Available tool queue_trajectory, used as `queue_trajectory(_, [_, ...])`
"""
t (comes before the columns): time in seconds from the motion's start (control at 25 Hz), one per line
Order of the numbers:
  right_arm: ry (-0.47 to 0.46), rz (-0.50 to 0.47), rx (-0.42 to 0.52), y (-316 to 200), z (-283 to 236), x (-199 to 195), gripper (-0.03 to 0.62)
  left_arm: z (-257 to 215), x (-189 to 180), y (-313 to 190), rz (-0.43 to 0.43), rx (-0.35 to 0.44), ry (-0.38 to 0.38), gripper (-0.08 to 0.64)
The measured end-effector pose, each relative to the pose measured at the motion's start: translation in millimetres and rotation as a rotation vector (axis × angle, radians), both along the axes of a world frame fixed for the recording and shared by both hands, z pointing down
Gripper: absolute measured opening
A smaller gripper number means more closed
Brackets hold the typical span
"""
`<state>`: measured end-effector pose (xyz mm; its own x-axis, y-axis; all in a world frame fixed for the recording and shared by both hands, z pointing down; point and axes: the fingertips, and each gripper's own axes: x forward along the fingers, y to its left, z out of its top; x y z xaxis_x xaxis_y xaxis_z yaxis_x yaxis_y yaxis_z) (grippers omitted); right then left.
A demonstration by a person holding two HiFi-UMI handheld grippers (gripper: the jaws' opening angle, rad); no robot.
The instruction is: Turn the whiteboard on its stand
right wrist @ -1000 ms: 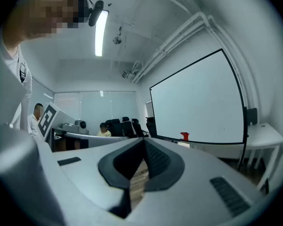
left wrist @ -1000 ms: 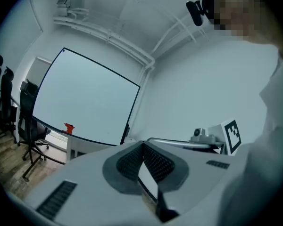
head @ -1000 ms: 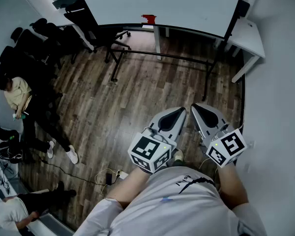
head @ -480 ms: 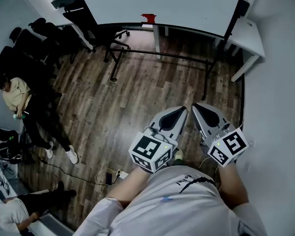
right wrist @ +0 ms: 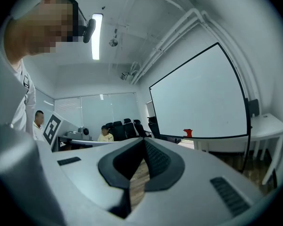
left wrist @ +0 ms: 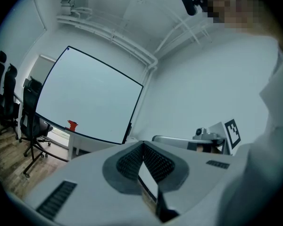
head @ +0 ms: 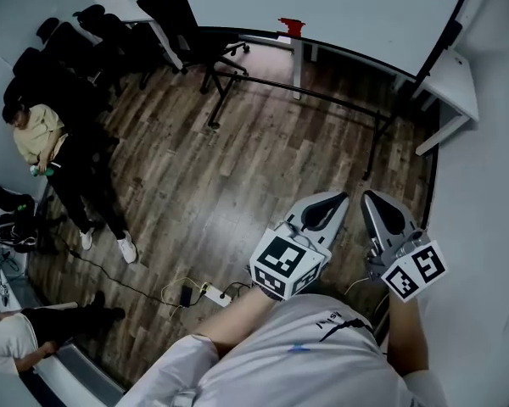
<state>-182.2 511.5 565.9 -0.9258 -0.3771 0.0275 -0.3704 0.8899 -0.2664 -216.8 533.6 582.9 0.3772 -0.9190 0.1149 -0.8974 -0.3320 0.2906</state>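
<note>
Whiteboard [head: 339, 7] on a black stand [head: 305, 94], up at the far end of the room. Stands upright, face toward the camera, well apart from both grippers. Holds a small red thing [head: 290, 25] on its bottom ledge, too small to tell what. Sits just beside a white table [head: 454, 79] on the right.

Left gripper [head: 341, 197] low down, close to the white shirt. Jaws pressed together at the tips, pinching nothing. Right gripper [head: 371, 197] just beside it, jaws pressed together too, nothing between them. Both pointed toward the board, over a brown wood floor [head: 237, 168], touching nothing.

Black office chairs [head: 68, 49] in a bunch at the far left. Seated person [head: 34, 138] in a pale top near those chairs, legs stretched out on the floor. Second person [head: 4, 350] down in the left corner, only partly in view. White power strip [head: 210, 293] with cables on the floor, near the left gripper.
</note>
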Motion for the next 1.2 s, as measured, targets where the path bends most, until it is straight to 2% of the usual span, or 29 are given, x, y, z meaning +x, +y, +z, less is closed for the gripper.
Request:
queue_trajectory(0.28, [0.015, 0.050, -0.022, 3.2, 15.6, -5.9, 0.012, 12.4, -12.5, 4.4, 0.025, -0.001, 0.003, 0.011])
queue_trajectory(0.52, [-0.006, 0.093, -0.038, -26.3, 22.4, 23.3, 0.011, 15.9, 16.5, -26.6, 0.069, -0.019, -0.013, 0.012])
queue_trajectory(0.8, [-0.058, 0.075, -0.031, -102.2, 28.4, 65.7, 0.012, 24.4, 62.6, -103.9, 0.073, -0.046, -0.058, 0.012])
queue_trajectory(1.0, [-0.075, 0.067, -0.004, -181.3, 24.9, 114.1, 0.012, 24.1, 111.6, -181.7, 0.072, -0.049, -0.074, 0.012])
queue_trajectory(1.2, [-0.090, 0.048, -0.019, -248.4, 32.5, 168.5, 0.012, 25.8, 163.5, -250.8, 0.058, -0.050, -0.088, 0.011])
